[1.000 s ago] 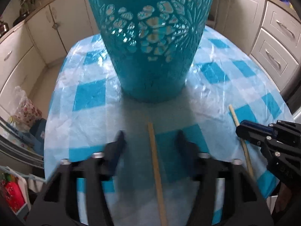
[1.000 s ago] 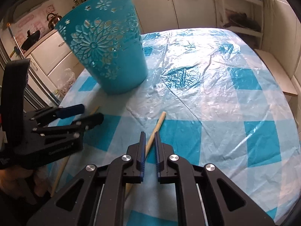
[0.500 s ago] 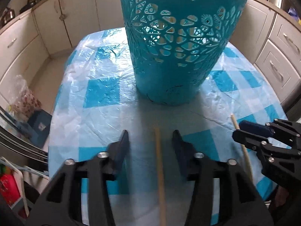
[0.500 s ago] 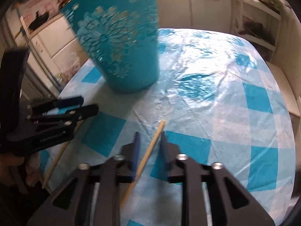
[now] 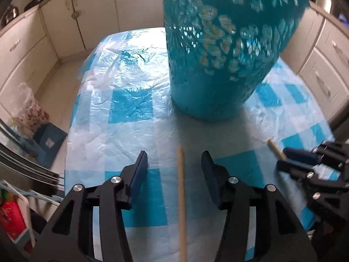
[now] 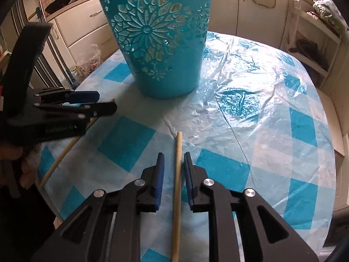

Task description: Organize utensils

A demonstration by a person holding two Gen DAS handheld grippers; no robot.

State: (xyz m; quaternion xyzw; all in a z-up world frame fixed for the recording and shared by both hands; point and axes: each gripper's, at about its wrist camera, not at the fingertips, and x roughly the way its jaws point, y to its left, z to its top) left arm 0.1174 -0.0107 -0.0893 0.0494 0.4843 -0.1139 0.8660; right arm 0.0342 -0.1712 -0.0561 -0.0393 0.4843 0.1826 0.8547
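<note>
Two wooden chopsticks lie flat on the tabletop [image 6: 272, 113], which has a blue and white checked cloth under clear plastic. A tall teal basket [image 6: 161, 43] with flower-shaped holes stands upright just behind them. The left gripper [image 5: 174, 161] sits over one chopstick [image 5: 181, 196]. Its fingers [image 5: 139, 170] are about half open and opening a little more, and the stick lies between them with a gap on both sides, so nothing is held. The right gripper [image 6: 173, 159] sits over the other chopstick [image 6: 177, 174]. Its fingers [image 6: 160, 168] are only a little apart and are opening too. That stick runs between them, and they do not press on it. It looks like the step now is getting lined up to pick up the sticks, one for each gripper. Next, each gripper probably needs to go down around its stick, squeeze it, lift it, and drop it into the basket. The sticks are thin and round, so they could roll or slip.
</note>
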